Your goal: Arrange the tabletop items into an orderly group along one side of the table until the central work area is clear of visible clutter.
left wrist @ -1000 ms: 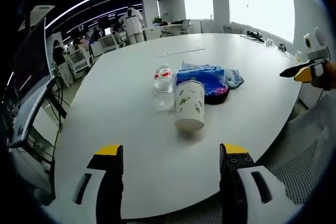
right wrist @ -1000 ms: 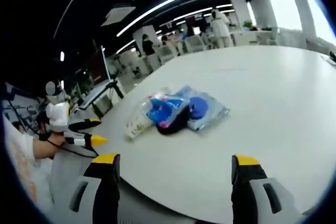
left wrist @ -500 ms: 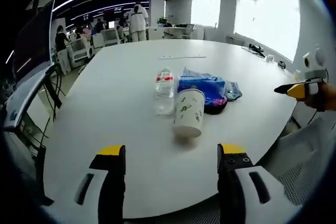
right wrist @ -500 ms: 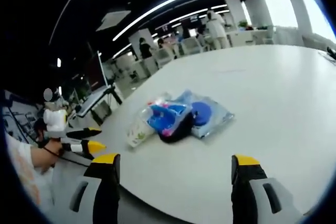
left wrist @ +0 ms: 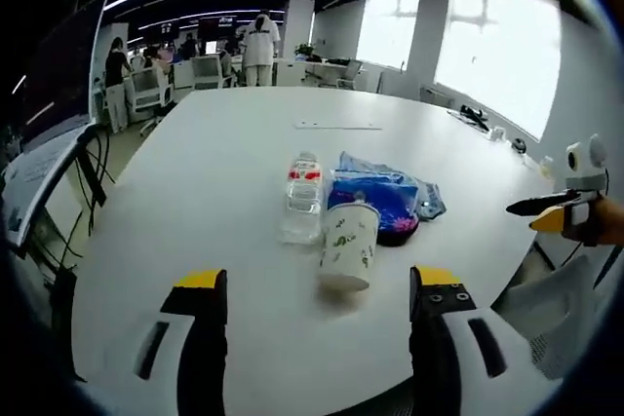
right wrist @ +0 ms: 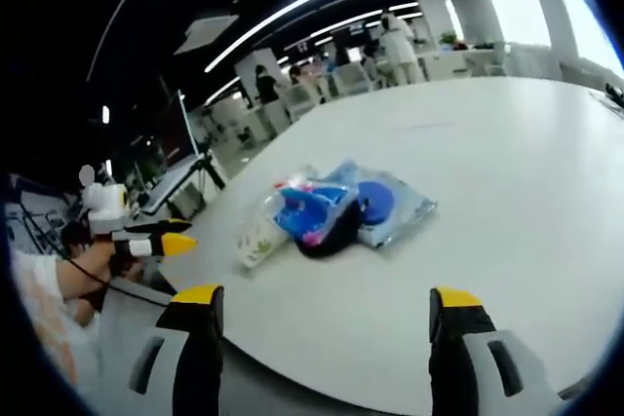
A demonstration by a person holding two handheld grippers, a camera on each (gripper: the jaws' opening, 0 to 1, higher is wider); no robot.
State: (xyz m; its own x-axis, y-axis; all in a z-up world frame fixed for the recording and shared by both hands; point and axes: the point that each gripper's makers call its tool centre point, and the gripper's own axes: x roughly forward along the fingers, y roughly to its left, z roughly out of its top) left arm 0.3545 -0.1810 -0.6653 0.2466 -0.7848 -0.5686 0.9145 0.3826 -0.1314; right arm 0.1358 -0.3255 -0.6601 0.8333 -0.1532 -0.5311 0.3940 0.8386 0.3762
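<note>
While the big white table (left wrist: 195,192) spreads bare on every side of a small cluster near its near edge, wide open surface runs off behind that cluster toward the far rim and the office chairs (left wrist: 146,94) beyond. At the heart of the cluster lies a blue plastic bag (left wrist: 385,192), flat on the tabletop, with a dark rounded thing (right wrist: 327,231) tucked against it. A clear water bottle (left wrist: 302,197) lies on its side just beside the bag, and a paper cup (left wrist: 346,245) with green print lies tipped over, touching the bag's near edge and nearest the table rim. In the left gripper view the left gripper (left wrist: 312,338) hovers short of the cup, jaws spread wide with nothing between them. In the right gripper view the right gripper (right wrist: 317,348) hangs over the table edge on the bag's other side, jaws likewise apart and empty, well clear of the cluster.
</note>
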